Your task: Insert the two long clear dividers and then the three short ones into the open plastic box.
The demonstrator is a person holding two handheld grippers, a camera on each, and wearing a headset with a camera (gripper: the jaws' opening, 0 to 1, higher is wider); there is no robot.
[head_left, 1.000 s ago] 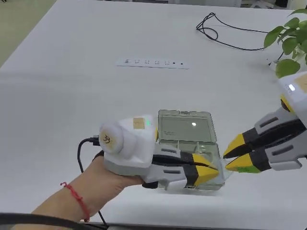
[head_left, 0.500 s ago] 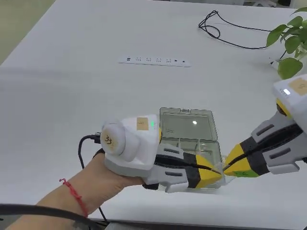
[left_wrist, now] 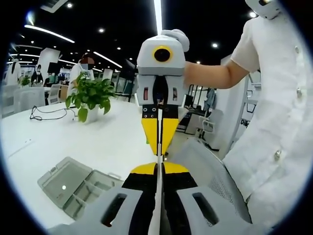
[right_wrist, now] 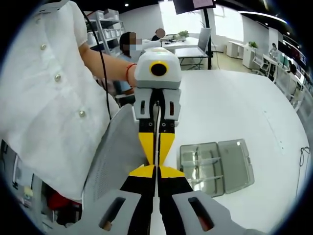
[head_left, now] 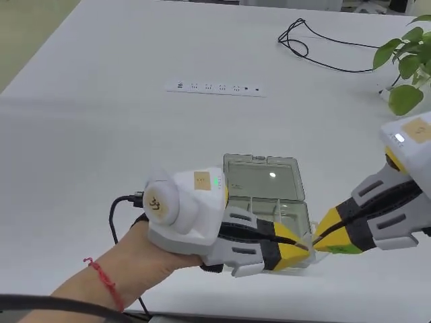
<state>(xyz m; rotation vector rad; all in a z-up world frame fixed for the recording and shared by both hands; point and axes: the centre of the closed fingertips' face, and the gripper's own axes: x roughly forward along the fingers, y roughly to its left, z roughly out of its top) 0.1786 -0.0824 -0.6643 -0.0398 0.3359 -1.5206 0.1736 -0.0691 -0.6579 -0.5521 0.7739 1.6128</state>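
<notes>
The open clear plastic box (head_left: 276, 210) lies on the white table with its lid (head_left: 261, 176) folded back; some dividers stand inside it. Just above its near right corner my left gripper (head_left: 300, 247) and right gripper (head_left: 318, 241) meet tip to tip. A thin clear divider (head_left: 311, 237) bridges them, and both pairs of jaws are shut on it. In the left gripper view the divider (left_wrist: 159, 160) runs edge-on from my left gripper (left_wrist: 159, 170) to the right gripper (left_wrist: 159, 147), with the box (left_wrist: 78, 186) at lower left. The right gripper view shows my right gripper (right_wrist: 156, 172), the left gripper (right_wrist: 155, 155) and the box (right_wrist: 215, 166).
A white power strip (head_left: 215, 87) lies farther back on the table. A black cable (head_left: 316, 47) loops at the far right, beside a green plant (head_left: 404, 60). The table's near edge (head_left: 269, 311) runs just below the grippers. The person's white shirt (left_wrist: 274, 122) stands close behind.
The right gripper has come in leftward to the left gripper's tips, and its jaws have shut on the clear divider. The left gripper has hardly moved.
</notes>
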